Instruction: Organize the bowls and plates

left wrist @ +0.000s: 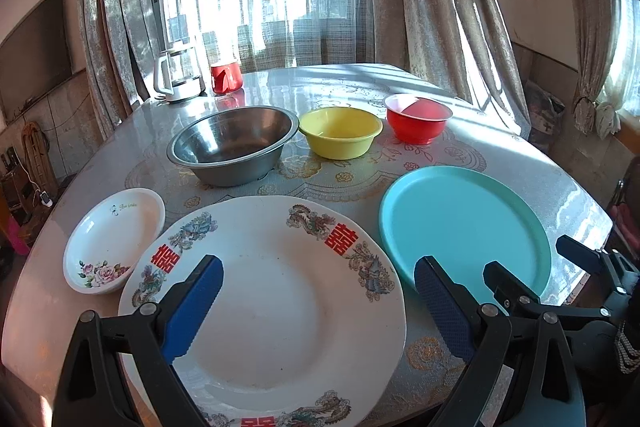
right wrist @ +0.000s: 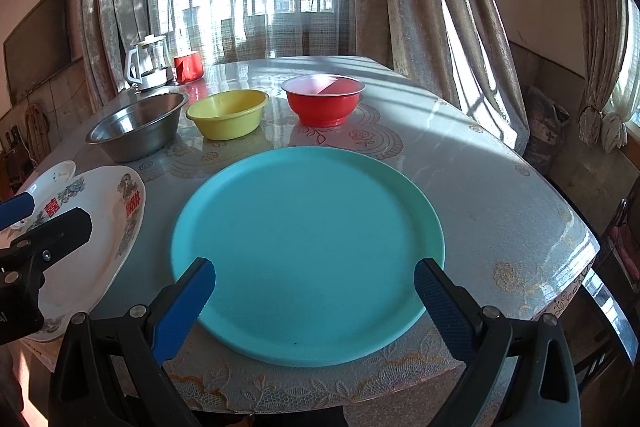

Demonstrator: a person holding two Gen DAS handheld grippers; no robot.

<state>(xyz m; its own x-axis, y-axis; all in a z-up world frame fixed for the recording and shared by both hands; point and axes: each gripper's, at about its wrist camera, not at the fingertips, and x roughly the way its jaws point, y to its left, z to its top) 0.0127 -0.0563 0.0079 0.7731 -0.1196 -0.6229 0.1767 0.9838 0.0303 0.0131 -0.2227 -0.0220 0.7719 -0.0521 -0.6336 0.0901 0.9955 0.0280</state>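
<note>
Fingers of left gripper spread wide above white plate, gripping nothing. Right gripper likewise agape over teal plate, empty. Nothing stacked yet, it seems: small dish, steel bowl, yellow bowl and red bowl each separate on table. All sorting left.

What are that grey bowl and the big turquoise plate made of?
The grey bowl looks like stainless steel: its walls shine and mirror the light. The turquoise plate seems to be plastic or melamine: one flat, even colour with a dull, matte surface. Neither can be confirmed by sight alone.
</note>
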